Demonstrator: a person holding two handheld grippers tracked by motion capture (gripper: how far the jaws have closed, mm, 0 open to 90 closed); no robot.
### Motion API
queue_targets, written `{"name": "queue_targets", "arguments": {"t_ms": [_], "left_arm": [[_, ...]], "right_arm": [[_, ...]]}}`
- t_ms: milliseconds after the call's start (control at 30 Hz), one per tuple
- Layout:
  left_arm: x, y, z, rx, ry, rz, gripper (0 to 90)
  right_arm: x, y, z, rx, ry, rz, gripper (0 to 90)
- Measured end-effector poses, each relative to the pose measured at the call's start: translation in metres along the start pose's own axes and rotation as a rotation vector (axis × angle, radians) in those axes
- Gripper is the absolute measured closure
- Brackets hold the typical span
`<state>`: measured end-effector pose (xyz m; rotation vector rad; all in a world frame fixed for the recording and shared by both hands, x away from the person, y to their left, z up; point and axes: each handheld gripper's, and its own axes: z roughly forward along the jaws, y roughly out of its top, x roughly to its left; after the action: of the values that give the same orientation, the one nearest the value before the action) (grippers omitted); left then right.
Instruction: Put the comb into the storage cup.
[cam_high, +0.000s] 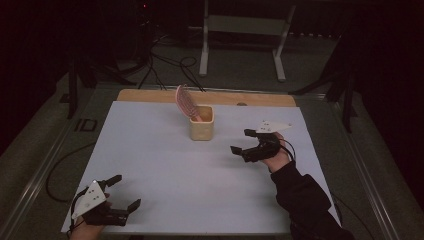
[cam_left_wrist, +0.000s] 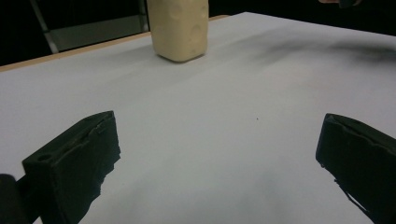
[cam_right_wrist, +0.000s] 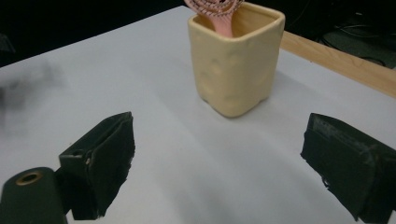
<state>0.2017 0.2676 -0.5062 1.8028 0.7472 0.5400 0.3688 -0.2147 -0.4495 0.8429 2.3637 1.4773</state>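
Plainly both grippers' fingers spread, empty; pink brush (cam_high: 184, 101) upright in cream cup (cam_high: 202, 123), apart

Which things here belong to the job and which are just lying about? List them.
Likely in the job: pink hairbrush, yellow holder cup, left gripper, right gripper.
Just about: white table cover, metal stand, floor cables.

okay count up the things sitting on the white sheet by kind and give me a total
Cream square cup: 1
Pink hairbrush, standing in the cup: 1
Total: 2
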Motion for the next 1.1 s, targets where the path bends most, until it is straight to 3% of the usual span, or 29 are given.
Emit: {"name": "queue_targets", "arguments": {"t_ms": [400, 767, 1100], "left_arm": [[0.0, 0.0, 0.0, 0.0, -0.001, -0.001, 0.0], [0.0, 0.0, 0.0, 0.001, -0.002, 0.0, 0.0], [0.0, 0.0, 0.001, 0.002, -0.004, -0.001, 0.0]], "right_arm": [[0.012, -0.034, -0.021, -0.01, 0.024, 0.003, 9.1], [0.023, -0.063, -0.044, 0.006, -0.012, 0.027, 9.1], [0.028, -0.09, -0.061, 0.03, -0.081, 0.035, 9.1]]}}
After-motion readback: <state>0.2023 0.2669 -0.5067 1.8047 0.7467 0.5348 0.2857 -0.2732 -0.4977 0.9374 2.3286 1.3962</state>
